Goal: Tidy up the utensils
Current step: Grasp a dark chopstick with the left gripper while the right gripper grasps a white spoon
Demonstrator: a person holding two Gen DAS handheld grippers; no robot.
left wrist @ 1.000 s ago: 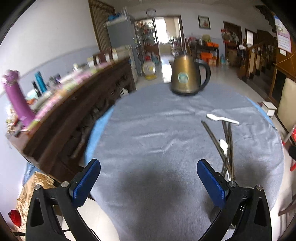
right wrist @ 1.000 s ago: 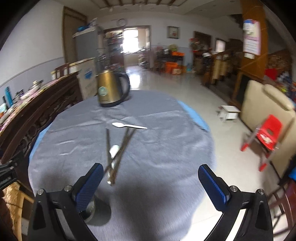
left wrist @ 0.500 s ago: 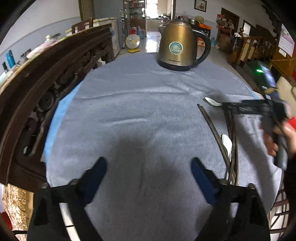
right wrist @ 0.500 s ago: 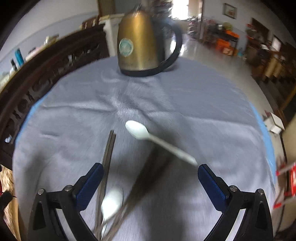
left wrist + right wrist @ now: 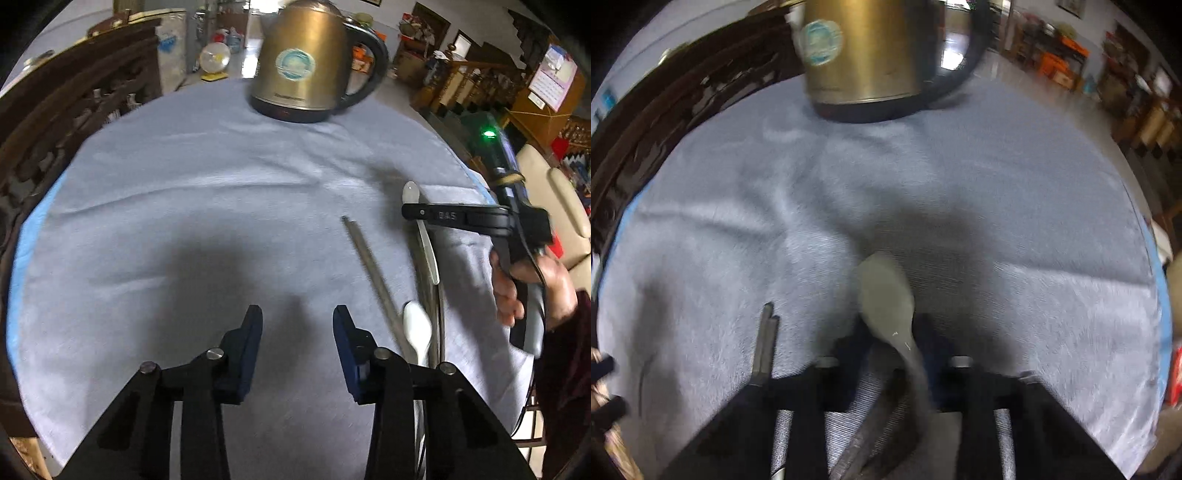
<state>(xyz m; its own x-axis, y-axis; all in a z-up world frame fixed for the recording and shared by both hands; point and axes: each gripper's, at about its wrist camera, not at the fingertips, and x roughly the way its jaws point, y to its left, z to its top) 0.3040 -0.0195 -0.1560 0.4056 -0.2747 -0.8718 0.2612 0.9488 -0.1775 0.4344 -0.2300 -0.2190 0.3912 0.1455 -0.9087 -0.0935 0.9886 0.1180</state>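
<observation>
On the grey cloth lie metal chopsticks (image 5: pixel 373 280) and two white spoons. The far spoon (image 5: pixel 424 236) lies under my right gripper (image 5: pixel 417 214), whose fingers straddle its neck. In the blurred right wrist view the spoon bowl (image 5: pixel 886 299) sticks out ahead of the right gripper (image 5: pixel 890 354) and the fingers stand close on either side of the handle; contact is unclear. The near spoon (image 5: pixel 417 328) lies beside the chopsticks. My left gripper (image 5: pixel 297 332) hovers low over bare cloth, left of the utensils, partly open and empty.
A brass electric kettle (image 5: pixel 306 62) stands at the far side of the round table (image 5: pixel 184 166). A dark carved wooden sideboard (image 5: pixel 55 110) runs along the left. A cream chair (image 5: pixel 561 206) stands off the right edge.
Both grippers moved forward and down towards the table. The right gripper came over the far spoon and narrowed around it. The left gripper's fingers narrowed too.
</observation>
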